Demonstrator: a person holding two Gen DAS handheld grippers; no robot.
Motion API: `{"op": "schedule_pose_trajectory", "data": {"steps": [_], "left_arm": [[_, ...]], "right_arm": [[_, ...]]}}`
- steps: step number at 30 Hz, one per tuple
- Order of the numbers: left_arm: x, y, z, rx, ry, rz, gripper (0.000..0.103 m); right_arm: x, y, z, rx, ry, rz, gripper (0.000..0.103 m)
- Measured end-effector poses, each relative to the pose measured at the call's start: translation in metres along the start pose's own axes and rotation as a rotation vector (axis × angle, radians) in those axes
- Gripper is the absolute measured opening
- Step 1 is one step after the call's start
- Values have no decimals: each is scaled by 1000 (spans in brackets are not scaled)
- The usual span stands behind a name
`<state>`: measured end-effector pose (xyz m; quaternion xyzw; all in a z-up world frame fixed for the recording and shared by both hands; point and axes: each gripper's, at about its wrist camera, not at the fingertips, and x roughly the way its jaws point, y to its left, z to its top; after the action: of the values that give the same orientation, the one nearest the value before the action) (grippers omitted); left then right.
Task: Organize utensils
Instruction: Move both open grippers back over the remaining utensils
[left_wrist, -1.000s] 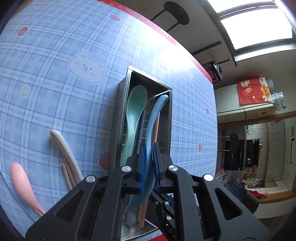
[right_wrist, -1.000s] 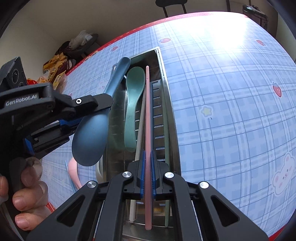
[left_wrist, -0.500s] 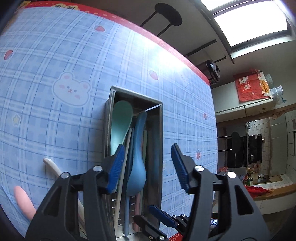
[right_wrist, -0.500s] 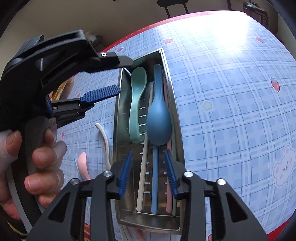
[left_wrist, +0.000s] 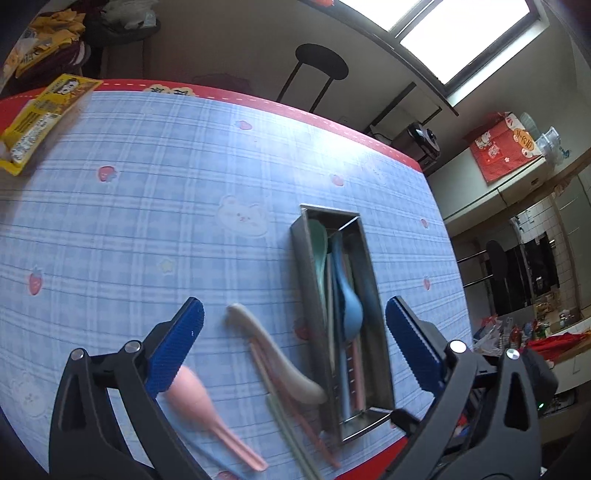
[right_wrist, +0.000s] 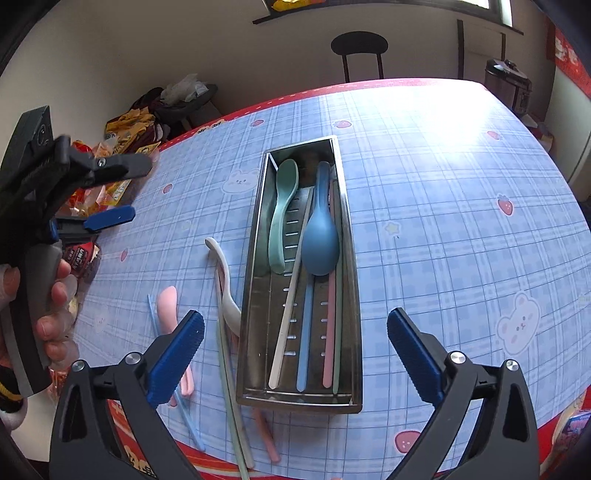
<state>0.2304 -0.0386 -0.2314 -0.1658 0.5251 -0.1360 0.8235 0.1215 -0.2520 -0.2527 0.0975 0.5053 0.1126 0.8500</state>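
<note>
Overhead, both grippers (left_wrist: 294, 332) (right_wrist: 295, 341) opening, empty

Daylight enters through the window (left_wrist: 461, 33) at 1 o'clock of the left wrist view. White glare washes out the desk (right_wrist: 436, 122) toward 1 o'clock in the right wrist view. The left wrist view is motion-blurred, most heavily toward 6 o'clock. Fisheye distortion bends both views, with dark corners.
</note>
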Motion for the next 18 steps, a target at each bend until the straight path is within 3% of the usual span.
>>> {"op": "schedule_pose_trajectory", "data": {"steps": [7,16,18], "left_arm": [[-28,49,-62,0,25,97,97],[-32,82,-134,-42,87,135,97],[-30,82,-144,-44,97,138,97]], "right_arm": [[-1,15,-28,-60,-5,-40,97],[8,31,-59,-111,34,-53,97],[11,35,-62,-111,57,-18,97]]}}
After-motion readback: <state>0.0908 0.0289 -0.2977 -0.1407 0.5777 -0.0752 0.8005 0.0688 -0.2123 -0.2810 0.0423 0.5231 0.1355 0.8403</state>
